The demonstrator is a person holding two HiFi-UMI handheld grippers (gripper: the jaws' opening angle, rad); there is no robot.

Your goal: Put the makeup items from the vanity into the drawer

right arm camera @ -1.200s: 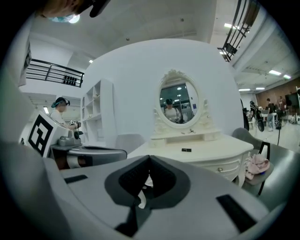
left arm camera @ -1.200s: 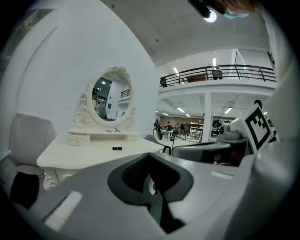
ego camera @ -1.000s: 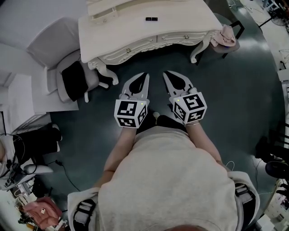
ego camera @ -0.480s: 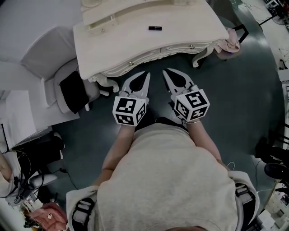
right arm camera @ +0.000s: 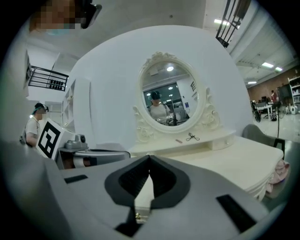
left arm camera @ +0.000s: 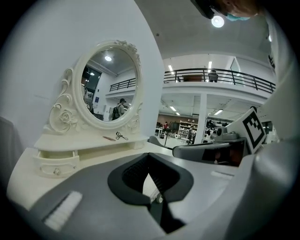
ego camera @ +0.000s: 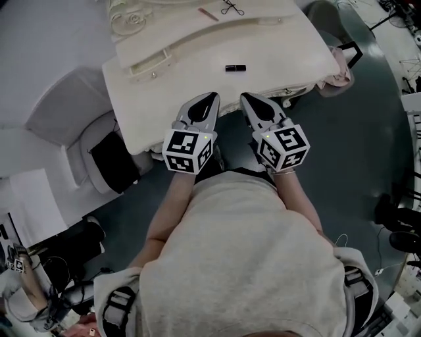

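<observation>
Left tool point(ego camera: 212, 97) and right tool point(ego camera: 247, 99) are closed and empty, held side by side at the near edge of the cream vanity surface point(ego camera: 289, 52), likely ready to reach. Just beyond lies a small black cylindrical tube point(ego camera: 235, 68). Farther back, the rear shelf point(ego camera: 177, 26) carries a thin pink stick point(ego camera: 208, 14) and a dark wire curler point(ego camera: 230, 8). The front drawers are hidden below the edge.

Ahead of the jaws, the bench point(ego camera: 289, 46) is showing cream-white, and the tube point(ego camera: 235, 68) lying on it is showing black. The left gripper point(ego camera: 212, 97) and right gripper point(ego camera: 245, 97) are wearing pale grey shells, black jaw linings and black-and-white square-marker cubes. Under the jaws, the floor point(ego camera: 355, 131) is looking dark grey.
</observation>
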